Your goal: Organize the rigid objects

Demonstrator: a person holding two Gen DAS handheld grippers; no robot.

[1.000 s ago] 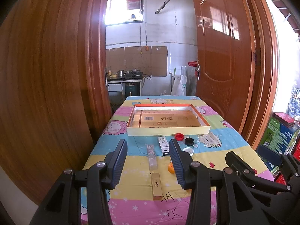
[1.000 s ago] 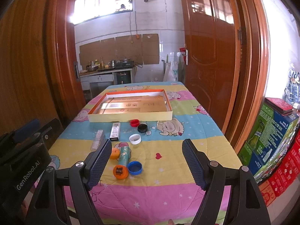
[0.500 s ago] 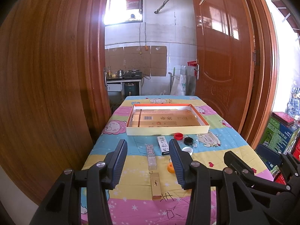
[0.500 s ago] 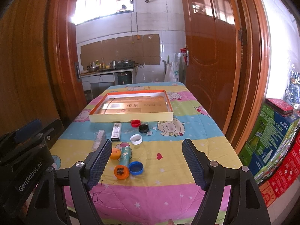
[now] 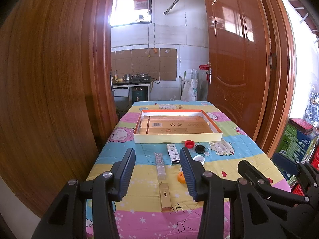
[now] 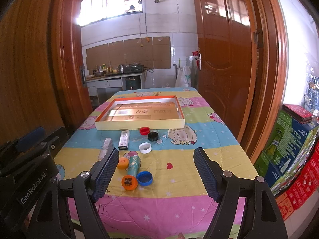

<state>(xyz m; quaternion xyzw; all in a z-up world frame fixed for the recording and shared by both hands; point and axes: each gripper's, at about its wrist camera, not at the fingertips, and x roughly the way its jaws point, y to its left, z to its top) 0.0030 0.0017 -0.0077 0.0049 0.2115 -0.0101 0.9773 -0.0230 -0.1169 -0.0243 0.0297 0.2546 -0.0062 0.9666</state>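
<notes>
A shallow cream box lid (image 5: 177, 137) (image 6: 139, 124) with an orange rim lies mid-table. In front of it are scattered small things: a gold stick box (image 5: 165, 196), a clear patterned box (image 5: 160, 165), a white box (image 5: 173, 153) (image 6: 124, 139), red (image 6: 144, 130), black (image 6: 153, 136), white (image 6: 145, 147) and blue caps (image 6: 145, 178), an orange-capped teal tube (image 6: 132, 169) and an orange cap (image 6: 122, 163). My left gripper (image 5: 157, 156) hovers open above the near table edge, holding nothing. My right gripper (image 6: 156, 156) is also open and empty.
The table wears a bright cartoon cloth (image 6: 199, 151). Wooden doors stand close on the left (image 5: 49, 99) and right (image 5: 239, 69). Stacked cartons (image 6: 289, 145) crowd the right side. A kitchen counter (image 6: 111, 75) is beyond the table's far end.
</notes>
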